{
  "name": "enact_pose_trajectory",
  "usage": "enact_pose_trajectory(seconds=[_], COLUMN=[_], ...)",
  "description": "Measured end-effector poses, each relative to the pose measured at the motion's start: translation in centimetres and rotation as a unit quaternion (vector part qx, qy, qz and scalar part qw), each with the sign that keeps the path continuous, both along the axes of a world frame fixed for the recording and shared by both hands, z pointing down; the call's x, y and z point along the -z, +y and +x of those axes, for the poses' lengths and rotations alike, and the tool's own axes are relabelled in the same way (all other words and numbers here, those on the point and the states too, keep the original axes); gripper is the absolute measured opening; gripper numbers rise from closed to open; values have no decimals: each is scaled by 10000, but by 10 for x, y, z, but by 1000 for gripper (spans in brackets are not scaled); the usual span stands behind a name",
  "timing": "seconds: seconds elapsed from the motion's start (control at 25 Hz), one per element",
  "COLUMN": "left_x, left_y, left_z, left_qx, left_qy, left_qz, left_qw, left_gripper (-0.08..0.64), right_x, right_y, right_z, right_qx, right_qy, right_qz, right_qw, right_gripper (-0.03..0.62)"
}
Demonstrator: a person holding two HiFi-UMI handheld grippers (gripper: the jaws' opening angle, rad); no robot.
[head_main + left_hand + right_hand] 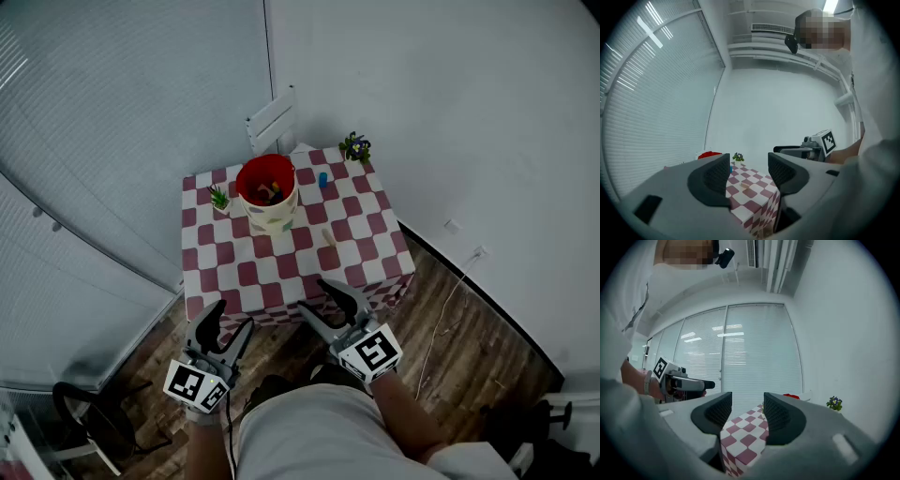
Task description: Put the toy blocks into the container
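A red container (267, 192) with a pale patterned outside stands on the checkered table (272, 262), toward its back left; several toy blocks lie inside it. A small blue block (322, 179) sits on the table to the container's right, and a tan wooden block (329, 236) lies nearer the front right. My left gripper (226, 322) and right gripper (322, 298) hover open and empty in front of the table's near edge. The left gripper view shows the tan block (745, 185) between the open jaws, far off, and the container's red rim (709, 154).
A small green plant (219, 198) stands left of the container; a potted plant with purple flowers (355, 146) is at the back right corner. A white chair (273, 118) is behind the table. Wooden floor and a cable (441, 323) lie to the right.
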State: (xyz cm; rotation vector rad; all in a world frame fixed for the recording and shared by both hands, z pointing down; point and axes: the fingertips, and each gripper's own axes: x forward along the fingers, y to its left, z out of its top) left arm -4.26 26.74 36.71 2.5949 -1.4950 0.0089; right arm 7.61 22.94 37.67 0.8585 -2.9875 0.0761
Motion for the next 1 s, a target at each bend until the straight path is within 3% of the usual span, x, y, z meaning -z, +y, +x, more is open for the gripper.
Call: enact_pose_trajectory(seconds=[0.44,0.72,1.0], left_x=[-23,-38,-48], left_y=[-33,-88,-167], left_z=[33,10,-36], left_qx=[81,-41,-392], left_qy=[47,238,375], left_qz=[-347,-464,-606], left_qw=[9994,9986,9967], left_gripper=[232,232,232], right_x=[-30,-48,-57], right_y=[-37,-89,-162], right_z=[30,13,-32], right_qx=[-60,-328,-688], right_qy=[-154,21,453], right_qz=[-530,-754,-768], right_qw=[9985,9966,9936], right_gripper=[215,215,215])
